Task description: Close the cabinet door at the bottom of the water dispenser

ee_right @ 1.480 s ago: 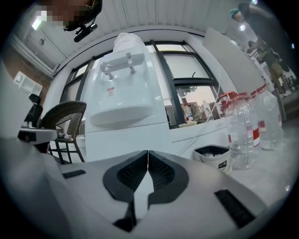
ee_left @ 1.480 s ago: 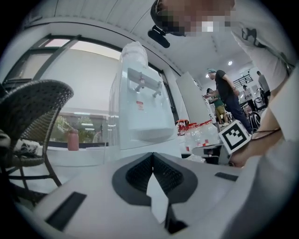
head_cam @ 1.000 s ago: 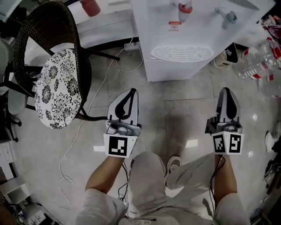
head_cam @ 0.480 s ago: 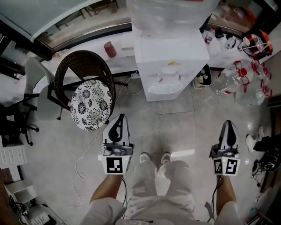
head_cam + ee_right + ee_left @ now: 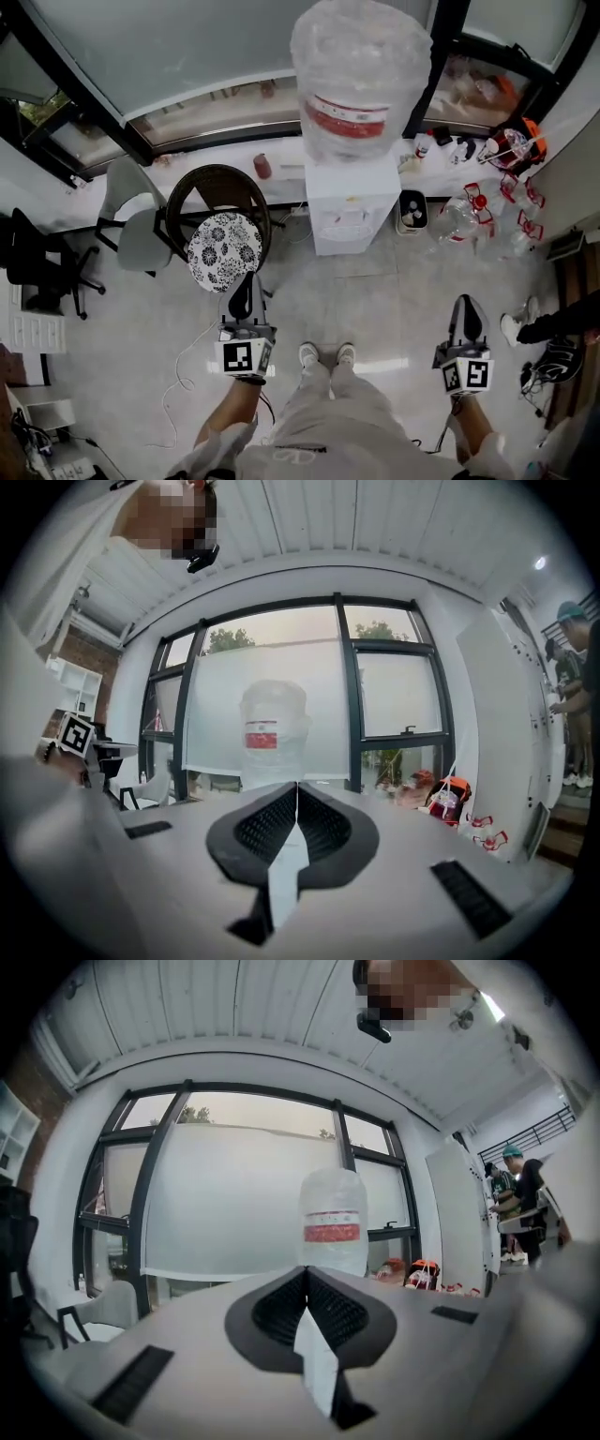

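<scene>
The white water dispenser [image 5: 351, 209] stands against the window wall with a big clear bottle [image 5: 361, 73] on top. From this height its bottom cabinet door cannot be made out. My left gripper [image 5: 247, 279] and right gripper [image 5: 468, 304] are held level in front of me, well short of the dispenser, both shut with nothing between the jaws. In the left gripper view the bottle [image 5: 334, 1219] rises just beyond the shut left gripper [image 5: 305, 1270]. In the right gripper view the bottle [image 5: 273, 731] shows behind the shut right gripper [image 5: 297, 786].
A wicker chair with a floral cushion [image 5: 224, 249] stands left of the dispenser, close to my left gripper; a grey chair [image 5: 141, 234] is beyond it. Empty water bottles [image 5: 469, 214] lie at the right. A white cable [image 5: 183, 382] trails on the floor. A person [image 5: 521, 1194] stands far right.
I have stood up from a crouch: both grippers rose with me, still shut. The dispenser now looks smaller and farther away, with its whole bottle in view.
</scene>
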A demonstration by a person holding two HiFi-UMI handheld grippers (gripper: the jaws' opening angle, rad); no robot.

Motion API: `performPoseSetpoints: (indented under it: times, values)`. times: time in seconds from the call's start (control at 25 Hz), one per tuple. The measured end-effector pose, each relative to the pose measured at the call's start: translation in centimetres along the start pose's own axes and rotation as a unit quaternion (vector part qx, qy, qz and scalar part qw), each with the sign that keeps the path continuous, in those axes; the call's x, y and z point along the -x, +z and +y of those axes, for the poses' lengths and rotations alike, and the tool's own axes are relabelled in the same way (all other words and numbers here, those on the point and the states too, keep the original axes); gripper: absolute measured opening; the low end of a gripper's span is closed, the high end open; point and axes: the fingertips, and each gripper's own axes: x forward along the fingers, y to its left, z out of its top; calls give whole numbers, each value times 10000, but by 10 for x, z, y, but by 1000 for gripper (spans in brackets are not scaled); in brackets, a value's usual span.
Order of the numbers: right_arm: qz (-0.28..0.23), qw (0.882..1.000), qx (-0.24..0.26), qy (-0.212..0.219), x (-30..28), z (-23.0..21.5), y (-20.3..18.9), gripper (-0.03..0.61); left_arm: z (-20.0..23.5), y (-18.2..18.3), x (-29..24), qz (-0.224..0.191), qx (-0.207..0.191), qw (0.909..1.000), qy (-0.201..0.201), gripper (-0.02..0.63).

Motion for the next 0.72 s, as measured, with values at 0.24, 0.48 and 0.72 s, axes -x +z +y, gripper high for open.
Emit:
performPoseSetpoints:
  times: [0.24,0.48,0.72]
  values:
    - [-392,9992,-35,-85,23,7,40,17,-9,23,21,100,293,9988,-380,8]
    - [-520,9986,135,37,30,23,59,15,-20,33,28,-54,275,9984,-497,8]
    - [-488,9985,155,-192,36,21,63,15,-18,47,29,-263,273,9979,-517,8]
